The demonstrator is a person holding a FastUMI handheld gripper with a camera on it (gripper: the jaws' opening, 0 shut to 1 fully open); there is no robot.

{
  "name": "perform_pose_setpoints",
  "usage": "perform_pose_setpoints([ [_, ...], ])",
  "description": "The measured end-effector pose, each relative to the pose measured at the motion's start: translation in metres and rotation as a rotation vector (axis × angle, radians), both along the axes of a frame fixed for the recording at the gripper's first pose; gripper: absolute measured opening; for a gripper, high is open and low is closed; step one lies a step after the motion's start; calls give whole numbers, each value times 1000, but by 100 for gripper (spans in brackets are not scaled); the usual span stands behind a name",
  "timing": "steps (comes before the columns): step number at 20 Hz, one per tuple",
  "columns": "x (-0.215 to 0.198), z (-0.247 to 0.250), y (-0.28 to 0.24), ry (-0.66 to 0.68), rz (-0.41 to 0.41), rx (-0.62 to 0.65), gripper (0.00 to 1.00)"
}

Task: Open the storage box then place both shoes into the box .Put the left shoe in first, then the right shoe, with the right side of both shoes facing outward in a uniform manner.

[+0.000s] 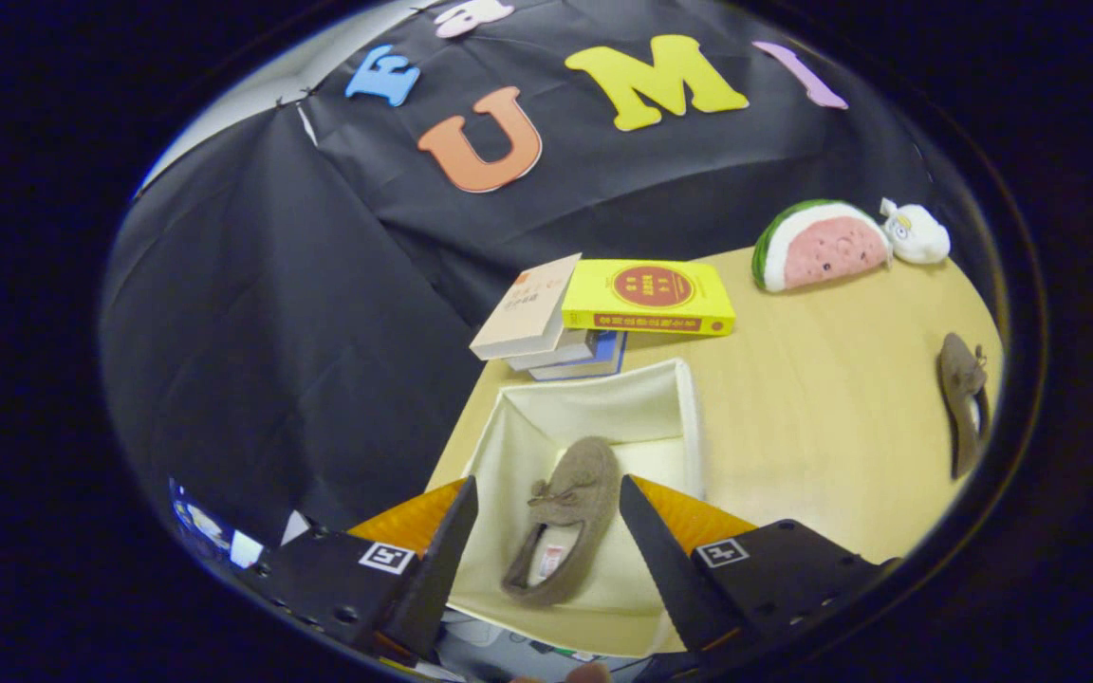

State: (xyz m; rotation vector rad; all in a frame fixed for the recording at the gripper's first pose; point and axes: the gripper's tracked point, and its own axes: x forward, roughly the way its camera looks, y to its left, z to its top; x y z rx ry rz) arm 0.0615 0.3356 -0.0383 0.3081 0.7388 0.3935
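A cream fabric storage box [689,417] stands open on the wooden table, just ahead of and below my fingers. Inside it lies a brown moccasin shoe [561,522] with a small bow, toe pointing away from me, its opening facing up. My gripper [546,526] hovers above the box, open, with the shoe seen between the two fingers and neither finger touching it. The second brown shoe [962,398] lies on its side far to the right on the table, well away from the box.
A stack of books [603,308] with a yellow one on top sits just beyond the box. A watermelon-slice plush [822,247] and a small white plush [917,232] rest at the table's far right corner. Black cloth wall rises behind and left.
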Motion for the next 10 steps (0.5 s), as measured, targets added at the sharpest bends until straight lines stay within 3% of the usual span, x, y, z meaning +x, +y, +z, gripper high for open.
perform_pose_setpoints([
  [4, 5, 19, -97, -128, -39, -144, 95],
  [10, -19, 37, -254, -201, -116, -349, 96],
])
